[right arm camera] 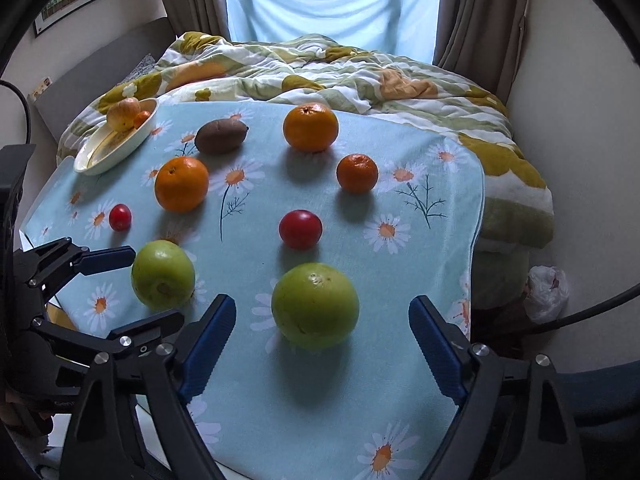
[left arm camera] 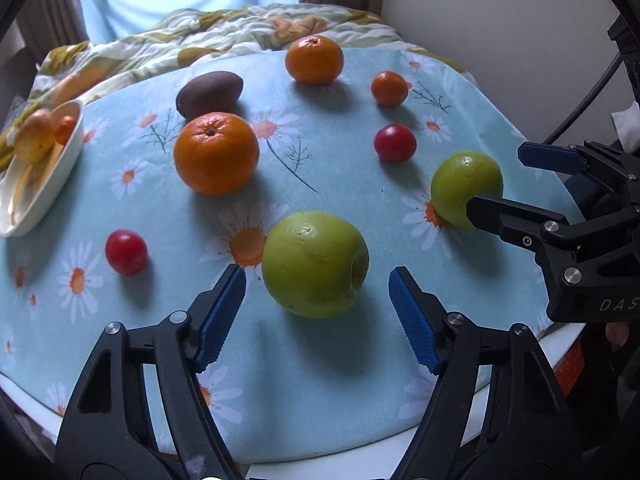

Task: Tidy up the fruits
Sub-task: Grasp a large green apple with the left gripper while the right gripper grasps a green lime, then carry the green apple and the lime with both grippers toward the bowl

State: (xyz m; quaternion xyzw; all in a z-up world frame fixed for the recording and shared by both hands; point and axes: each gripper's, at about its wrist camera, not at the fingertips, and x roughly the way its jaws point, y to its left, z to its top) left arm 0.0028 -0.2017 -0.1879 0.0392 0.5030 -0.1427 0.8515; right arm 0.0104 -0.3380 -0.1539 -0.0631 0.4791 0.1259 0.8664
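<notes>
A big green apple (left arm camera: 314,264) lies on the daisy-print cloth between the blue pads of my left gripper (left arm camera: 318,271), which is open with a gap on each side. A second green apple (right arm camera: 315,306) lies between the pads of my right gripper (right arm camera: 322,301), also open and not touching it. Each view shows the other gripper flanking its apple: the right gripper (left arm camera: 500,180) and the left gripper (right arm camera: 146,286). Further back lie two oranges (left arm camera: 216,154) (left arm camera: 314,59), a tangerine (left arm camera: 389,88), two small red fruits (left arm camera: 395,143) (left arm camera: 126,252) and a brown fruit (left arm camera: 209,94).
A white oval dish (left arm camera: 60,176) at the far left holds a yellowish fruit and a small orange one. The cloth's edge (right arm camera: 478,216) drops off on the right. A rumpled quilt (right arm camera: 360,72) on a bed lies behind the table, with curtains and a window beyond.
</notes>
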